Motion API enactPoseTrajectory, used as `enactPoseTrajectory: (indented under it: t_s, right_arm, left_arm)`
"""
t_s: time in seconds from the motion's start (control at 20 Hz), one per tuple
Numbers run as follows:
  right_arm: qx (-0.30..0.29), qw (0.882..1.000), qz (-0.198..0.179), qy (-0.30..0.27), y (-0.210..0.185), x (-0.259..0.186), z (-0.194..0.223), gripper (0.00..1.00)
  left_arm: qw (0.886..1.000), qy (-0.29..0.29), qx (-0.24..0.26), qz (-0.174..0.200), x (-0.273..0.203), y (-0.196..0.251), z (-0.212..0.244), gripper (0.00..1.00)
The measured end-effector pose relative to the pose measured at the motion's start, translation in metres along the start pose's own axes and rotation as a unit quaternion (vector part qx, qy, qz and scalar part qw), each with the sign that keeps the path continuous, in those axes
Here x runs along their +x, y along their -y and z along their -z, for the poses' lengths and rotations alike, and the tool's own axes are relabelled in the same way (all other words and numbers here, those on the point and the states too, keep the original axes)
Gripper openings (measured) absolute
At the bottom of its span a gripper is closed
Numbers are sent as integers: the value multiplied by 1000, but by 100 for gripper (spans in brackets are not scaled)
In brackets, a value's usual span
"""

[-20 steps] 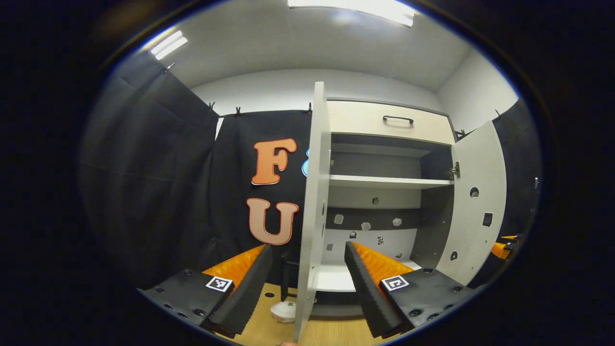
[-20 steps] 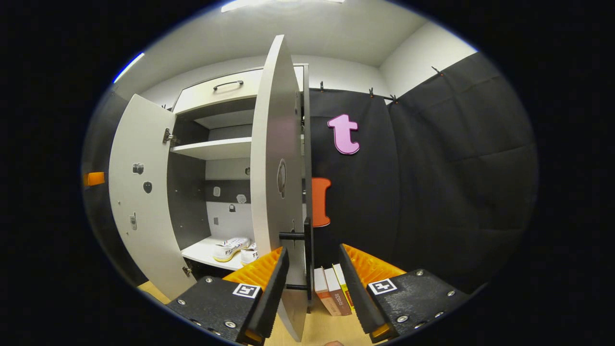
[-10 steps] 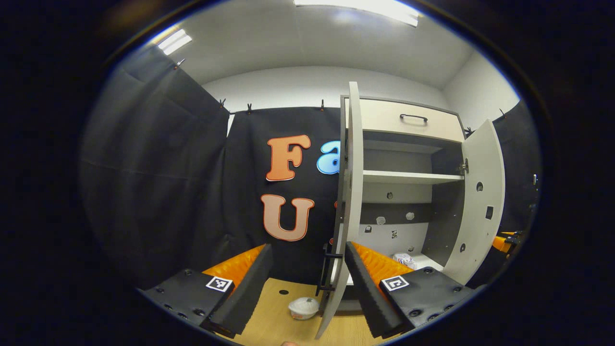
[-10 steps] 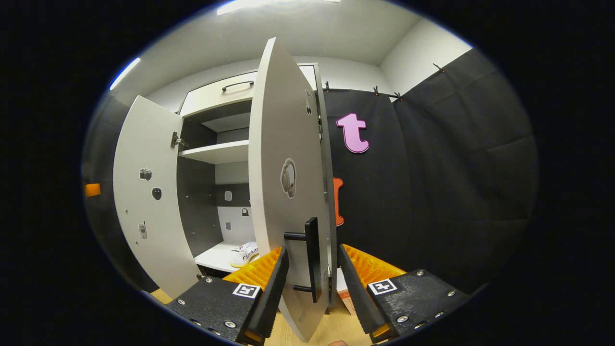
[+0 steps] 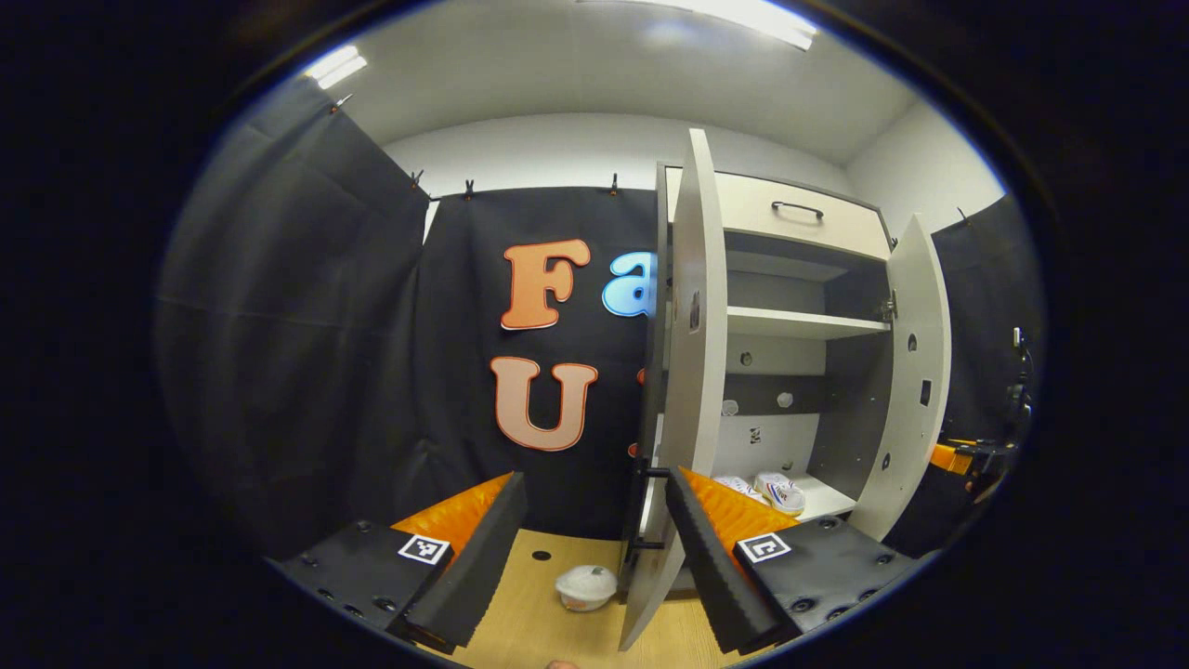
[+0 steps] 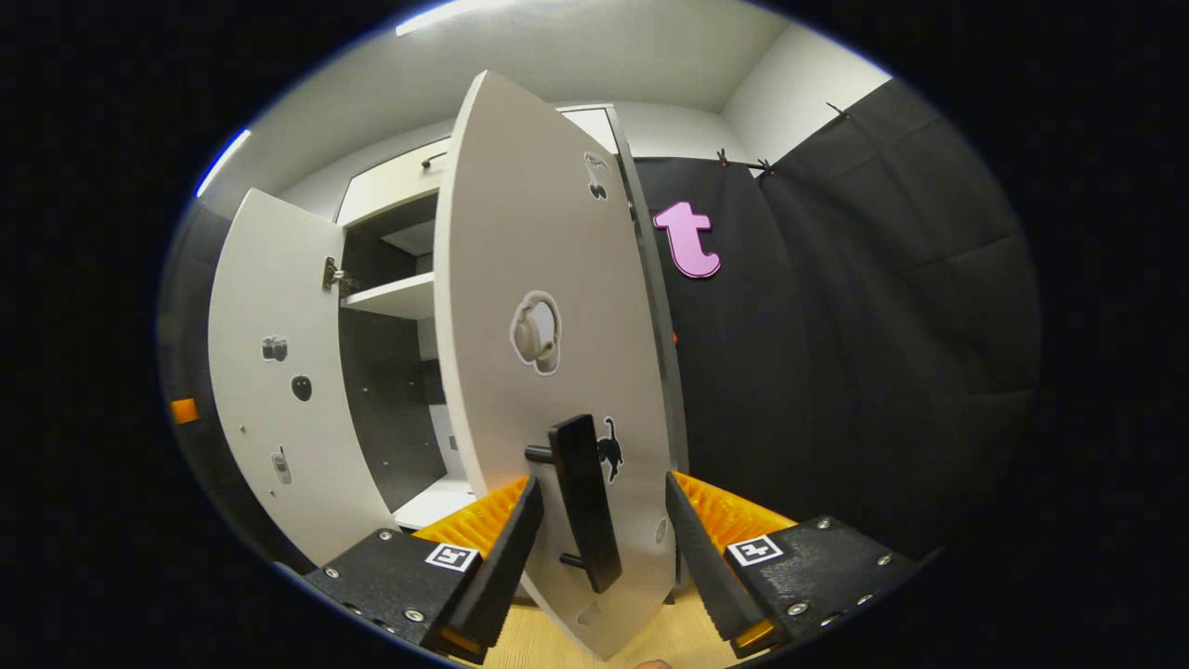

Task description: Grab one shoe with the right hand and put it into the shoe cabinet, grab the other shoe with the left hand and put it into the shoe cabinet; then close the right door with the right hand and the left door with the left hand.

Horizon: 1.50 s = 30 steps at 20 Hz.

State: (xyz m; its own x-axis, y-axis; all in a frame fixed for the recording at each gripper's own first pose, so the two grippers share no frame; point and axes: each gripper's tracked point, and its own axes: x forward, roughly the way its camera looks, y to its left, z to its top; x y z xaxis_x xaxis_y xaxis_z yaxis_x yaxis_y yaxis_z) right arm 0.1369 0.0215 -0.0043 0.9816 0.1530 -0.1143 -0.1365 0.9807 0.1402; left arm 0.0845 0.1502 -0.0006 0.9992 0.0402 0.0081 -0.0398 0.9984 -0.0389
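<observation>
The white shoe cabinet (image 5: 790,325) stands with both doors ajar. Two white shoes (image 5: 771,490) lie side by side on its bottom shelf. In the left gripper view the left door (image 5: 695,372) is nearly edge-on, its lower edge just beside my left gripper (image 5: 590,557), which is open and empty. In the right gripper view the right door (image 6: 548,307) faces me partly swung in. Its black handle (image 6: 583,502) stands between the spread fingers of my open right gripper (image 6: 594,548), with no finger pressing on it. The left door (image 6: 269,372) hangs open beyond.
A white bowl (image 5: 585,587) sits on the wooden floor (image 5: 529,613) by the left door's foot. A drawer with a black handle (image 5: 797,210) tops the cabinet. Black cloth walls close in on both sides. The right gripper (image 5: 975,457) shows past the right door (image 5: 915,372).
The right door has swung toward shut, and my right gripper has come round to its front, with the handle now between the fingers. The left gripper view shifted, bringing both shoes into sight.
</observation>
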Motion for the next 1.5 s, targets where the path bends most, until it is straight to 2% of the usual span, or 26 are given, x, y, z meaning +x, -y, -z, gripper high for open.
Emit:
enactPoseTrajectory:
  t_s: [0.2,0.3,0.35,0.4,0.45,0.7,1.0,1.15,1.25,1.5]
  right_arm:
    - [14,1000,-24,-11,-33,28,6,86]
    - [19,999,-41,-13,-63,47,12,93]
    - [11,999,-37,-16,-70,58,16,100]
    - [3,1000,-29,-10,-75,65,16,100]
    - [-6,1000,-21,-12,-78,67,17,93]
    - [-23,999,-34,10,-99,37,-1,94]
    - [-51,997,-52,32,-109,2,-20,94]
    - [-44,997,-61,35,-109,-11,-25,94]
    - [-43,997,-57,36,-103,-17,-27,94]
    - [-48,997,-51,41,-93,-33,-35,94]
  left_arm:
    - [1000,-13,-12,-1,9,-10,13,96]
    - [1000,-17,-18,-7,18,-19,18,97]
    - [1000,-17,-20,-9,21,-23,18,96]
    - [1000,-18,-22,-12,24,-27,19,97]
    - [999,-20,-22,-15,24,-31,22,97]
    - [999,-33,-14,-2,30,-33,42,97]
    - [996,-56,-23,60,48,3,66,97]
    - [996,-66,-14,64,56,8,75,97]
    - [994,-72,-15,77,57,18,81,97]
    - [994,-74,-4,82,60,21,82,96]
